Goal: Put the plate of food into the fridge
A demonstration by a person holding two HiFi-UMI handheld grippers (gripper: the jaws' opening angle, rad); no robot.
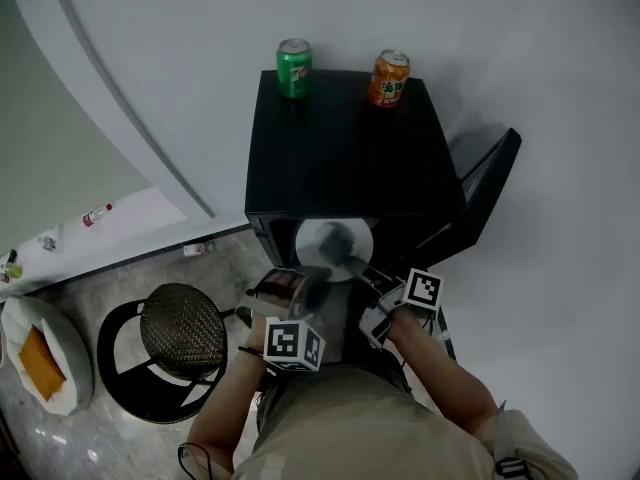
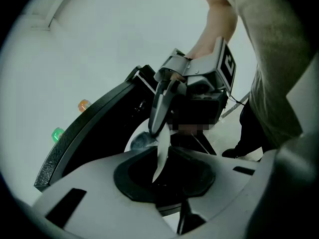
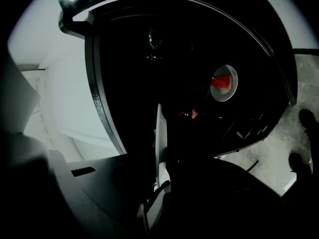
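While one green can and one orange can stand beyond, my left gripper and right gripper tilt downward, jaws pinching one round white plate.

Left gripper, right gripper side by side, forearms stretched forward. Each pair of jaws pinches plate rim.

I'd call this a room at home: black fridge by a white wall, green can and orange can atop, marbled floor, round stool.
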